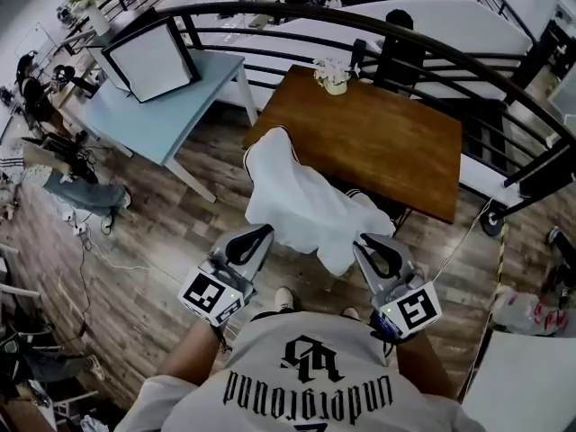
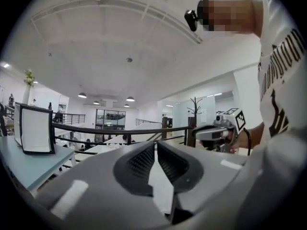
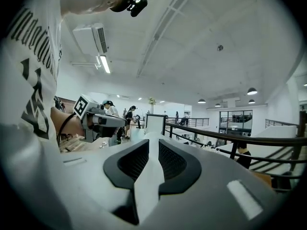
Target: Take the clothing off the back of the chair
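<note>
A black railing (image 1: 297, 9) curved round the far side of the wooden table (image 1: 378, 133). A pale blue table (image 1: 153, 120) stood off the wooden table's left corner and carried a white framed board (image 1: 151, 61). The person's white printed T-shirt (image 1: 306, 376) filled the bottom of the head view, on the near side of the wooden table.

Between the person and the wooden table's near edge, the white garment (image 1: 301, 201) lay draped over the back of a chair set against that edge. The cloth covered the chair back, and its loose end hung toward the person.

Both grippers pointed level toward the wooden table, one on each side of that loose end. The left gripper (image 1: 265, 231) had its tip just beside the cloth's left edge, with its jaws pressed together at the tips. The right gripper (image 1: 361, 240) was at the cloth's right edge, its jaws parted by a narrow slit, with nothing clamped between the pads. Whether either tip touched the cloth could not be told.

A small pot of pale flowers (image 1: 334, 77) sat near the wooden table's far edge.
</note>
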`<state>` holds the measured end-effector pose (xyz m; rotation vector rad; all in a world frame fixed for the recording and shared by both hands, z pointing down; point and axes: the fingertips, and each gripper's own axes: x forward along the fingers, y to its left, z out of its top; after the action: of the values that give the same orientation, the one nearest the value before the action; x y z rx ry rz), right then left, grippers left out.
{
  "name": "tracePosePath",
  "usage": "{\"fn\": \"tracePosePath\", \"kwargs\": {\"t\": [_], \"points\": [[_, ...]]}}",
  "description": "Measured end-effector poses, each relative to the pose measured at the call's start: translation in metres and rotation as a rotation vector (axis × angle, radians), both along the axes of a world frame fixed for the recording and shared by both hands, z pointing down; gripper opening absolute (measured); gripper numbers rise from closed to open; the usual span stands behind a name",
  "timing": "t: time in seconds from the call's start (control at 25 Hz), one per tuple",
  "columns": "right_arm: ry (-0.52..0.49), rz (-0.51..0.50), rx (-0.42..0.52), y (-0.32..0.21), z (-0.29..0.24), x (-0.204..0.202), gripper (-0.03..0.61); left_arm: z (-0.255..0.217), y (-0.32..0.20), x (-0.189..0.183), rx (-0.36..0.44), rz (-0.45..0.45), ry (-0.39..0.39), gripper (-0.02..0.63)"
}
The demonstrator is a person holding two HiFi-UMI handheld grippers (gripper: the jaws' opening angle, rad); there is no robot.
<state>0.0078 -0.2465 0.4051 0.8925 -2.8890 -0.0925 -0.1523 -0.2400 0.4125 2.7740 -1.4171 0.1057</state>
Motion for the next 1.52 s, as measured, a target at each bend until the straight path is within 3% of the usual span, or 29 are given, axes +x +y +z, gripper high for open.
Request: {"fn": "tracePosePath", "kwargs": {"t": [0.24, 0.64, 0.92, 1.08, 1.24, 1.52], "points": [[0.045, 0.106, 0.005, -0.007, 0.003, -0.025, 0.08, -0.002, -0.016, -0.036, 0.009, 0.133, -0.034, 0.058], [0.17, 0.215, -0.036, -0.015, 0.021, -0.036, 0.133, 0.025, -0.051, -0.059, -0.044, 0.298, -0.117, 0.253], [0.278, 0.23, -0.058, -0.034, 0.043, -0.033, 0.196, 0.059, -0.078, -0.059, -0.147, 0.33, -0.171, 0.372], [0.318, 0.213, -0.088, -0.043, 0.055, -0.037, 0.247, 0.083, -0.087, -0.056, -0.207, 0.35, -0.194, 0.403], [0.375, 0.185, -0.094, -0.046, 0.067, -0.044, 0.282, 0.101, -0.097, -0.054, -0.252, 0.355, -0.189, 0.417], [0.461, 0.211, -0.057, -0.052, 0.074, -0.041, 0.282, 0.113, -0.104, -0.045, -0.285, 0.332, -0.196, 0.416]]}}
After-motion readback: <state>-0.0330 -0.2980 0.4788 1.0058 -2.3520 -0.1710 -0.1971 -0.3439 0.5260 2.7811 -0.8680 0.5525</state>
